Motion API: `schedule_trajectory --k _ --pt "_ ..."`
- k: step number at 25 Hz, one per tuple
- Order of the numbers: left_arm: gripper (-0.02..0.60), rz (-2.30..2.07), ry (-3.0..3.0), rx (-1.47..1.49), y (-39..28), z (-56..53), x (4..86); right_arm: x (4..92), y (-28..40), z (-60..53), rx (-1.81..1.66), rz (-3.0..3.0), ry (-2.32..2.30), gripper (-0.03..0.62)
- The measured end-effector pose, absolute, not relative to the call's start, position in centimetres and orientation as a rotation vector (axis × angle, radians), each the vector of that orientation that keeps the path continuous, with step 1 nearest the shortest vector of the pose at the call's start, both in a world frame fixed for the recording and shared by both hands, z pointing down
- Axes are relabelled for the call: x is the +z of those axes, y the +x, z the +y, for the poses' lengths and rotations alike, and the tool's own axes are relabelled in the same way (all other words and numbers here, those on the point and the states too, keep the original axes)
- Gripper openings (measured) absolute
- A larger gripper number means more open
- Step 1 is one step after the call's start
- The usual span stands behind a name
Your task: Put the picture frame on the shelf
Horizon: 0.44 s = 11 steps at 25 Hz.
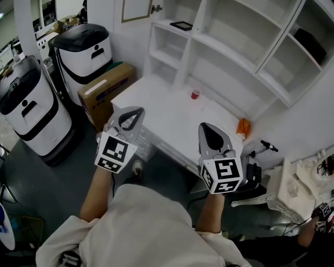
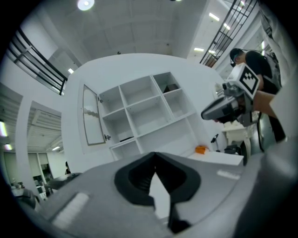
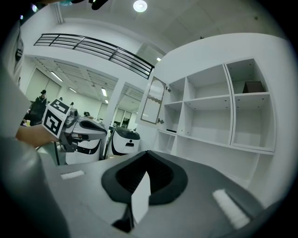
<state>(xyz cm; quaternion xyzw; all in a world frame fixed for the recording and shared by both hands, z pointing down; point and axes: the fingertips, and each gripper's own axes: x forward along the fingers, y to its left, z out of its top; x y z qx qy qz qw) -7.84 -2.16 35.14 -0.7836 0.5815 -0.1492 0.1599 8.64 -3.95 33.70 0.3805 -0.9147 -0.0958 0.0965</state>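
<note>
"White shelf unit (image 1: 224,57) against the wall: where on it is the picture frame?"

"A flat black frame (image 1: 181,25) lies on a left-hand shelf board, near the open cabinet door (image 1: 136,10). It looks like the picture frame, though it is too small to be sure. Neither gripper is near it."

"How do the grippers stand?"

"Both are held up in front of the person, at the near side of the desk (image 1: 167,117). The left gripper (image 1: 133,113) has its fingers pressed together with nothing between them. The right gripper (image 1: 207,130) is the same, with its fingers closed tip to tip and empty. They sit side by side and apart, and each shows in the other's view."

"What is on the desk?"

"A small red cup (image 1: 195,94) stands upright towards the back. An orange thing (image 1: 243,128) sits at the right end, close to the wall. The two are well apart."

"Anything else around?"

"A dark thing (image 1: 310,44) sits in an upper right compartment of the shelf unit; I cannot tell what it is. On the floor to the left stand two white-and-black machines (image 1: 28,107). A cardboard box (image 1: 107,88) sits just beside the desk's left end."
</note>
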Motion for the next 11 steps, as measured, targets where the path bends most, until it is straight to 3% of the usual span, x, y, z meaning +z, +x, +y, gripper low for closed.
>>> schedule_trajectory --k 11 --pt "0.000 1.656 -2.264 -0.441 -7.81 -2.73 35.94 34.60 8.49 -4.77 -0.262 -2.698 1.120 0.005"
